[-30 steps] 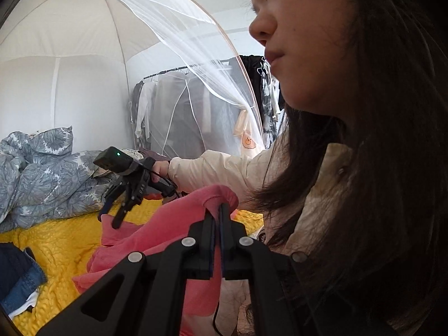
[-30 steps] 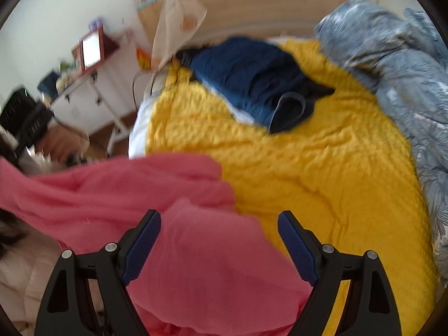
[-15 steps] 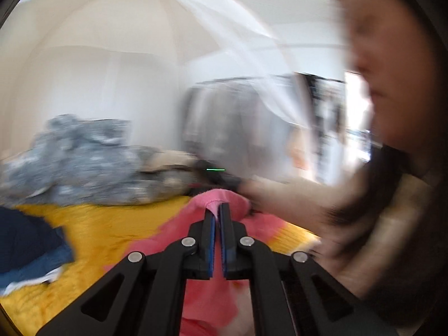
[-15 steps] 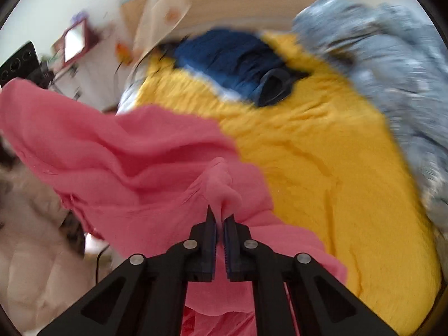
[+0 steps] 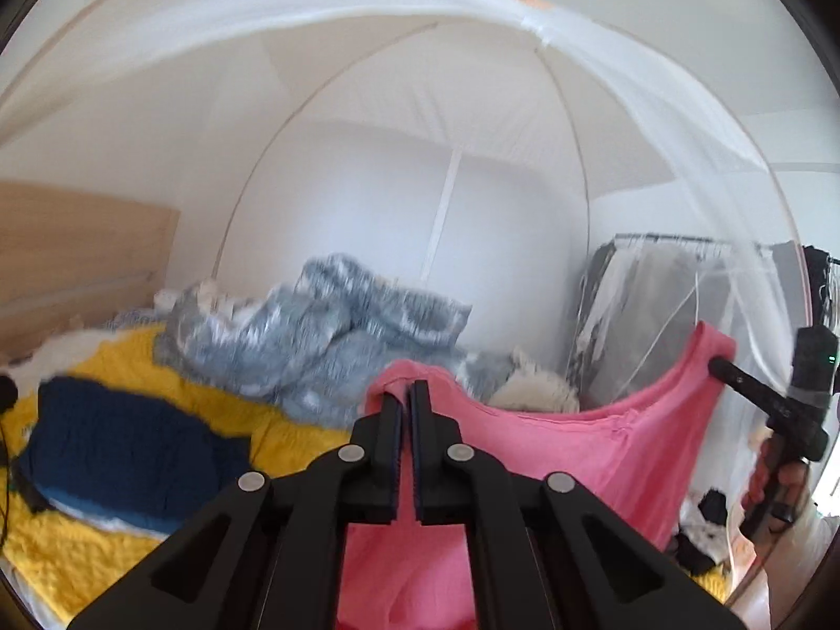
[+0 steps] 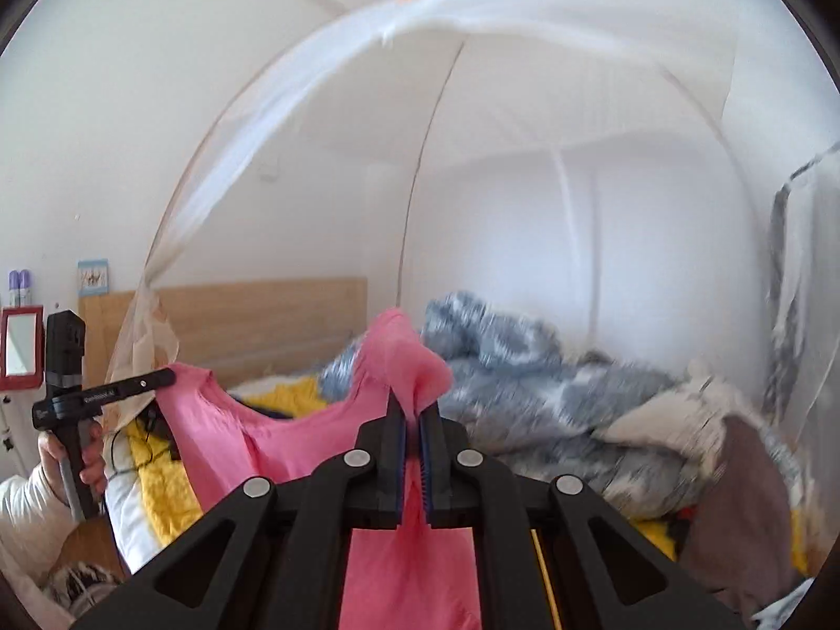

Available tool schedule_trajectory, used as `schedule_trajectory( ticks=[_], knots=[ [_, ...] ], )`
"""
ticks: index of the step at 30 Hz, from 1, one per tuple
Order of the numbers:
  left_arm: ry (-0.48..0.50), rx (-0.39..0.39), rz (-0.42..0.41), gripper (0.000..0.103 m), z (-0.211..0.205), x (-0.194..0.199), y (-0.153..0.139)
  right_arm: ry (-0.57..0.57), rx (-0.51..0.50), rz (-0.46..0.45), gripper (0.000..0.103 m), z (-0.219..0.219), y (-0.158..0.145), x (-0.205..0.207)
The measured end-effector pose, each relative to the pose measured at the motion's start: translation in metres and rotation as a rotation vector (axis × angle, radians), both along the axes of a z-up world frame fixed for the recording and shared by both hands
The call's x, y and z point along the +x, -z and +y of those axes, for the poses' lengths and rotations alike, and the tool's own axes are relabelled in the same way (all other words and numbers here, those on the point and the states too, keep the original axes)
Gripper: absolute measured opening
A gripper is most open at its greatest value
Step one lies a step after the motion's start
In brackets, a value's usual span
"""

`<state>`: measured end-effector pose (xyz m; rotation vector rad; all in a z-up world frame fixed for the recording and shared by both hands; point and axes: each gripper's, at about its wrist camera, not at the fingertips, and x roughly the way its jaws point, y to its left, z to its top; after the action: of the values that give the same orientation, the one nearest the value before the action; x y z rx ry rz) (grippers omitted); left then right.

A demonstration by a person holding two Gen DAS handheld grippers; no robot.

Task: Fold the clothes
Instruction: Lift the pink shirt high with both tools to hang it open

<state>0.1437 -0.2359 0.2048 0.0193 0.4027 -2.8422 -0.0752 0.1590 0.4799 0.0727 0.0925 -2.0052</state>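
Note:
A pink garment [image 5: 593,451] hangs stretched in the air between both grippers, above the bed. My left gripper [image 5: 405,394] is shut on one upper corner of it. In the left wrist view the right gripper [image 5: 716,365] holds the other corner at the far right, a hand [image 5: 772,478] below it. My right gripper [image 6: 415,409] is shut on a bunched fold of the pink garment [image 6: 294,446]. The left gripper [image 6: 168,378] shows at the left of the right wrist view, pinching the far corner. The garment's lower part hangs out of sight below the jaws.
A yellow bedspread [image 5: 73,551] covers the bed, with a dark blue garment [image 5: 126,451] lying on it and a grey-blue patterned duvet [image 5: 325,336] piled behind. A white mosquito net [image 5: 420,52] arches overhead. A wooden headboard [image 6: 262,315] and a clothes rack [image 5: 661,283] stand around.
The right gripper closed on the pink garment. Both grippers rose and swung apart, lifting the garment off the bed and spreading it. The left view turned away from the person toward the bed.

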Motion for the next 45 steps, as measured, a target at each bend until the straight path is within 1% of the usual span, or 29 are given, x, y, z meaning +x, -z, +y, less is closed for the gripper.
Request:
schedule_trajectory(
  ticks=[3,5,7,9,12,13,16,18,19,21,22,23,24,25,26,27,28,30,31,32,33,35,36,38,40,42,43,45],
  knots=[
    [-0.035,-0.07,0.083,0.003,0.02,0.008,-0.051,0.061,-0.069,0.001,0.004,0.024,-0.04,0.014],
    [-0.056,-0.13,0.124,0.003,0.036,0.02,-0.087,0.099,-0.104,0.025,0.004,0.04,-0.07,0.025],
    [-0.109,-0.205,0.166,0.003,0.056,0.033,-0.126,0.12,-0.12,0.054,0.004,0.046,-0.093,0.036],
    [-0.148,-0.252,0.189,0.003,0.07,0.043,-0.156,0.142,-0.151,0.09,0.004,0.056,-0.118,0.05],
    [-0.183,-0.289,0.22,0.003,0.087,0.061,-0.204,0.177,-0.202,0.144,0.004,0.073,-0.157,0.073],
    [-0.201,-0.302,0.234,0.003,0.093,0.067,-0.217,0.183,-0.211,0.156,0.004,0.077,-0.166,0.078],
    [-0.27,-0.363,0.235,0.004,0.111,0.079,-0.249,0.196,-0.226,0.185,0.004,0.09,-0.19,0.093],
    [-0.269,-0.364,0.227,0.004,0.115,0.079,-0.25,0.205,-0.235,0.204,0.004,0.098,-0.206,0.103],
    [-0.267,-0.363,0.223,0.004,0.117,0.079,-0.251,0.197,-0.264,0.193,0.004,0.105,-0.208,0.105],
    [-0.244,-0.313,0.236,0.004,0.116,0.081,-0.241,0.162,-0.351,0.146,0.004,0.122,-0.205,0.106],
    [-0.247,-0.31,0.213,0.004,0.116,0.074,-0.236,0.141,-0.378,0.118,0.004,0.126,-0.2,0.105],
    [-0.251,-0.311,0.188,0.003,0.115,0.066,-0.231,0.128,-0.301,0.085,0.004,0.114,-0.193,0.1],
    [-0.256,-0.311,0.162,0.003,0.115,0.058,-0.227,0.13,-0.2,0.065,0.004,0.098,-0.187,0.096],
    [-0.26,-0.312,0.136,0.003,0.115,0.05,-0.222,0.149,-0.143,0.055,0.004,0.088,-0.182,0.093],
    [-0.257,-0.28,0.156,0.003,0.111,0.054,-0.224,0.137,-0.164,0.041,0.004,0.091,-0.183,0.092],
    [-0.251,-0.243,0.183,0.003,0.107,0.061,-0.226,0.111,-0.209,0.027,0.004,0.098,-0.187,0.093],
    [-0.255,-0.228,0.213,0.003,0.106,0.068,-0.228,0.086,-0.277,0.027,0.004,0.11,-0.192,0.096],
    [-0.267,-0.27,0.175,0.003,0.111,0.06,-0.226,0.052,-0.345,0.054,0.004,0.124,-0.197,0.104],
    [-0.273,-0.294,0.152,0.003,0.114,0.055,-0.224,0.052,-0.3,0.06,0.004,0.118,-0.194,0.105],
    [-0.281,-0.304,0.149,0.003,0.115,0.053,-0.219,0.058,-0.226,0.061,0.004,0.107,-0.189,0.104],
    [-0.272,-0.289,0.171,0.003,0.115,0.058,-0.215,0.063,-0.197,0.061,0.004,0.102,-0.184,0.104],
    [-0.256,-0.261,0.212,0.003,0.115,0.066,-0.214,0.071,-0.175,0.06,0.004,0.099,-0.175,0.103],
    [-0.256,-0.252,0.225,0.003,0.116,0.07,-0.216,0.066,-0.194,0.058,0.004,0.102,-0.174,0.104],
    [-0.269,-0.266,0.234,0.003,0.121,0.074,-0.218,0.046,-0.247,0.053,0.004,0.113,-0.177,0.106],
    [-0.282,-0.285,0.248,0.003,0.128,0.079,-0.219,0.037,-0.26,0.057,0.004,0.118,-0.179,0.106],
    [-0.305,-0.298,0.273,0.003,0.131,0.082,-0.222,0.047,-0.254,0.084,0.004,0.117,-0.179,0.103],
    [-0.308,-0.298,0.262,0.003,0.129,0.076,-0.222,0.053,-0.254,0.092,0.004,0.114,-0.179,0.099],
    [-0.311,-0.297,0.23,0.003,0.124,0.06,-0.221,0.057,-0.258,0.071,0.004,0.105,-0.172,0.081]
  ],
)
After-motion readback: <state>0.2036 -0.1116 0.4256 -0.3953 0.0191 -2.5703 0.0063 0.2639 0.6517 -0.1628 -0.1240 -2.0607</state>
